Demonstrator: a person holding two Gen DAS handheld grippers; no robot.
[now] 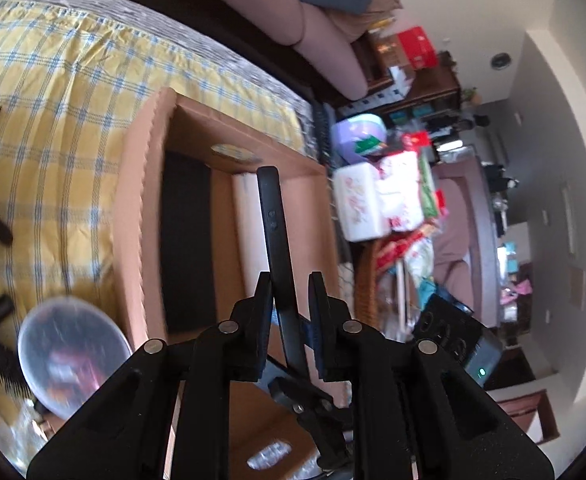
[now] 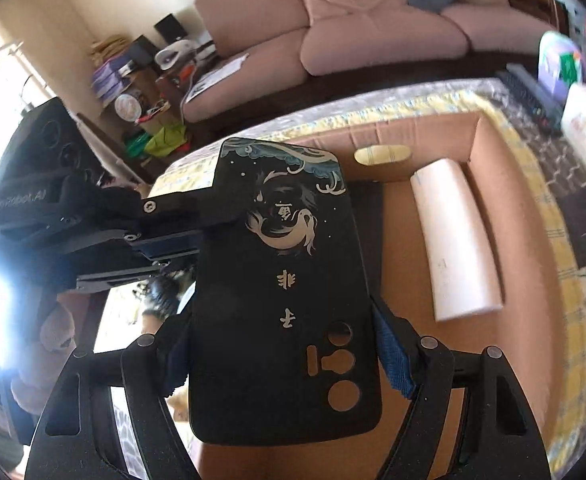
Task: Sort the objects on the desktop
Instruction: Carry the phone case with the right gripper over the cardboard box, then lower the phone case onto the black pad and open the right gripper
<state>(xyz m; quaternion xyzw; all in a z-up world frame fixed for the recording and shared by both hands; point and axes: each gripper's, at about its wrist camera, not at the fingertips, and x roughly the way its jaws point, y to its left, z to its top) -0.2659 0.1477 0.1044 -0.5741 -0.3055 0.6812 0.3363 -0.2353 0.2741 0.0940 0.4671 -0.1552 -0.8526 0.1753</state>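
Here both grippers carry one black phone case above the open cardboard box — left gripper pinching its edge, right gripper clamping its sides. Next — release inside, beside the white roll.

The black phone case carries pale printed signs on its back: a small Chinese character inside the swirling fish emblem near its top, too small to make out for certain, then below it the character 非, and lower still one that looks like 士. The other gripper's black housing, at the left in the right wrist view, bears faint grey lettering that reads roughly "GenRobot.AI". No other text is legible.
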